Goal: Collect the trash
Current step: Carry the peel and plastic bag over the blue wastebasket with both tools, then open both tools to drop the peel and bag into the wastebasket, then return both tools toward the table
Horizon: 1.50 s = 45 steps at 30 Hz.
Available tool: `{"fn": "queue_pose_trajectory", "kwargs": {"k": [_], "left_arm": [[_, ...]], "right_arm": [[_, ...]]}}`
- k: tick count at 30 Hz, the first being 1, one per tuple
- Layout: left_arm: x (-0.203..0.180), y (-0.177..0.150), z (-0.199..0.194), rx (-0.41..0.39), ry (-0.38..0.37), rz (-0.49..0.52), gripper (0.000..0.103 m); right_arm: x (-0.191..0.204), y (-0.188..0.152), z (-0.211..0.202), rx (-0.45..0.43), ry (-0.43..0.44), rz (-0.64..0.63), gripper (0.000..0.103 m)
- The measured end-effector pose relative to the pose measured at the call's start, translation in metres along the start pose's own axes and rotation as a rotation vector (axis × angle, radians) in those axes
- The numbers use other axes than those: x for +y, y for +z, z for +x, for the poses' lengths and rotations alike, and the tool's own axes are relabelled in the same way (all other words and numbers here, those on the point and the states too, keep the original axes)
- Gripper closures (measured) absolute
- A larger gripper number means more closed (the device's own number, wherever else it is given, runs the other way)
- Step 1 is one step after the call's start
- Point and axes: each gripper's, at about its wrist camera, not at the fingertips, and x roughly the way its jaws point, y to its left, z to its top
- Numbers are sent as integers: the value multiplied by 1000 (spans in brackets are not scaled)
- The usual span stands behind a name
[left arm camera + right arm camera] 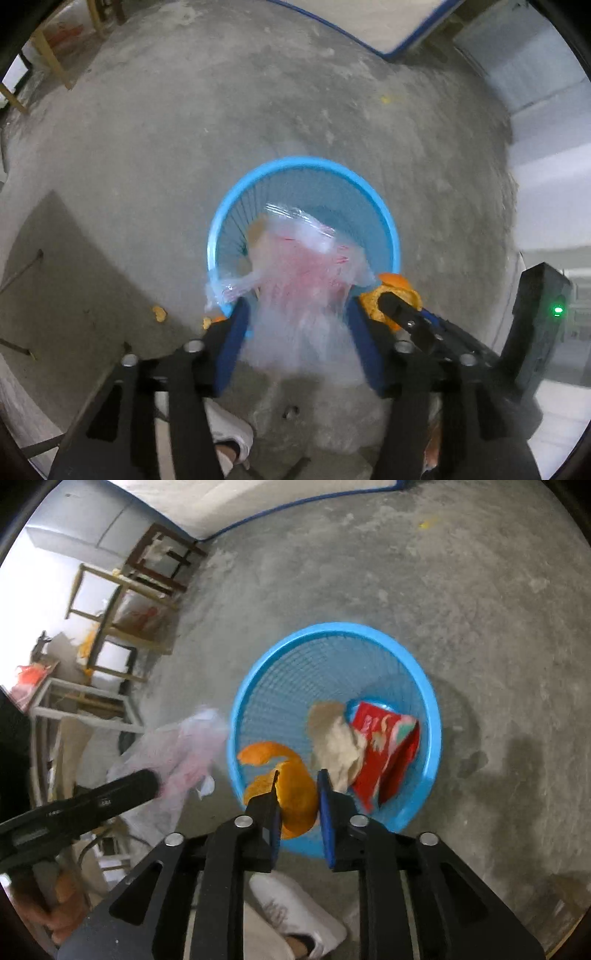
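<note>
A round blue mesh bin (369, 192) stands on the concrete floor; it also shows in the right wrist view (332, 635). It holds a red snack wrapper (388, 753) and crumpled brown paper (336, 742). My left gripper (295, 321) has its jaws wide apart, and a clear plastic bag with red print (303, 280) hangs blurred between them over the bin's near rim. My right gripper (299, 801) is shut on a piece of orange peel (291, 790) above the bin's near edge. The peel also shows in the left wrist view (391, 295).
Small orange peel scraps (159, 314) lie on the floor left of the bin. Wooden frames and stools (122, 602) stand at the far left. A blue-edged white mat (369, 22) lies beyond. A white shoe (295, 915) is below the grippers.
</note>
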Motion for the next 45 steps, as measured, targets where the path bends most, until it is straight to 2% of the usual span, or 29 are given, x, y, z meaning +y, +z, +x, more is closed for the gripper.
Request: {"fn": "queue_pose_trajectory", "kwargs": {"k": [1, 2, 3, 7, 14, 17, 21, 25, 28, 32, 34, 36, 39, 45], "left_arm": [[-3, 2, 0, -11, 2, -4, 33], [-3, 5, -2, -29, 2, -12, 27], [-3, 5, -5, -42, -2, -20, 25], [-5, 2, -21, -82, -46, -30, 23], [-16, -1, -48, -128, -55, 14, 23], [-23, -16, -88, -174, -62, 66, 23], [-24, -45, -145, -257, -64, 134, 23], [-7, -99, -214, -378, -62, 186, 23], [18, -141, -254, -438, -36, 172, 21], [66, -206, -308, -567, -40, 65, 21], [97, -250, -333, -642, -59, -1, 20], [121, -289, -347, -698, -63, -43, 20], [157, -349, -362, -792, 23, -146, 17], [210, -440, -370, -880, 201, -326, 14]], "right_arm": [[-1, 6, 6, 2, -2, 5, 65], [-2, 9, 11, 2, 2, 10, 61], [-2, 12, 14, -1, 0, 16, 54], [-4, 11, 19, -17, -4, 21, 53], [-1, -2, 0, -71, 10, -10, 53], [5, -13, -18, -110, 25, -31, 52], [25, -38, -46, -167, 31, -78, 46], [57, -67, -74, -229, 39, -153, 36], [85, -89, -94, -274, 48, -229, 28], [126, -110, -121, -340, 15, -379, 18], [146, -121, -135, -386, -5, -460, 12], [163, -129, -143, -401, -3, -531, 11], [194, -146, -149, -386, 23, -643, 9], [264, -185, -161, -380, 133, -841, 8]]}}
